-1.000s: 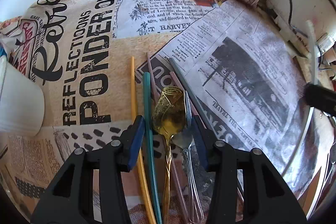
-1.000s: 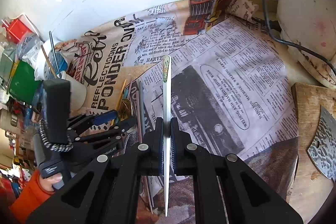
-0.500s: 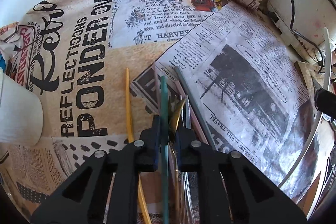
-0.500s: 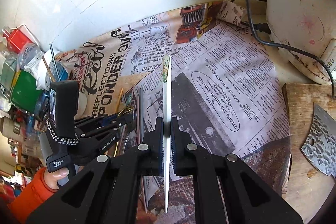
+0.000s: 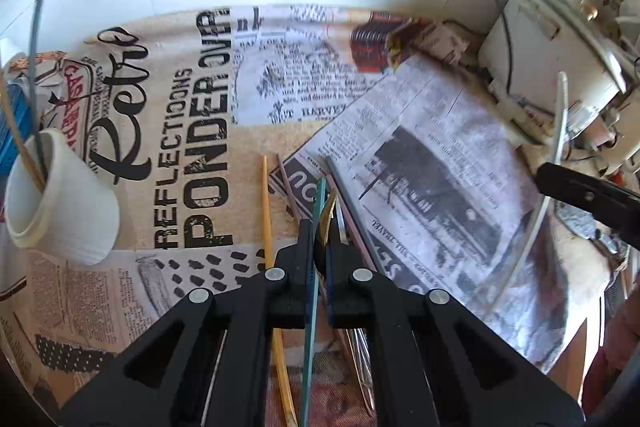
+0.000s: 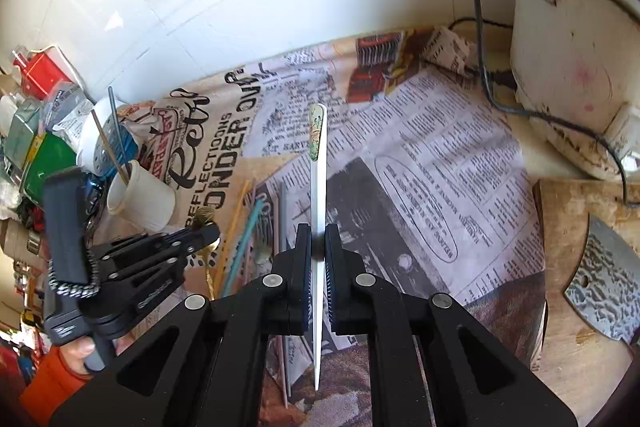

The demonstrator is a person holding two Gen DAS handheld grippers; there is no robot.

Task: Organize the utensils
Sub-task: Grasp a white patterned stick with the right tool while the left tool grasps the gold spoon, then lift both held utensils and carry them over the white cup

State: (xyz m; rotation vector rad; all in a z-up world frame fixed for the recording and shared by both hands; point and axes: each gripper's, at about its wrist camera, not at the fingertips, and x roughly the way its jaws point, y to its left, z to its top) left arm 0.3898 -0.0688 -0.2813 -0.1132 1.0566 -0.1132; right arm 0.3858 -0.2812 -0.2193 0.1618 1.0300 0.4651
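Left wrist view: the left gripper is closed on two items at once, a teal chopstick and the bowl of a gold spoon. Both pass between the pads and stick out toward 12 o'clock. The remaining utensils lie on the newspaper-print cloth below: a yellow chopstick just at 9 o'clock of the jaws, and pink and grey sticks at 1 o'clock. The white cup, already holding two sticks, sits well apart at 9 o'clock.

Procedure for the step in hand, judged as a lift and transfer to the cup:
1. Confirm the grip. Two items of unlike thickness share one pinch, so the thinner chopstick may slip or pivot.
2. Raise the load clear of the loose sticks before any sideways travel.
3. Approach the cup from above and lower the tips inside the rim. The cup looks light and could tip if struck.

Right wrist view: the right gripper is clamped on a white chopstick with a printed tip. It is held near mid-length and runs along the 12-to-6 line above the cloth.

Pose: both grippers point steeply down toward the cloth. The left gripper appears at 9 o'clock of the right view, with its handle in a hand with an orange sleeve.
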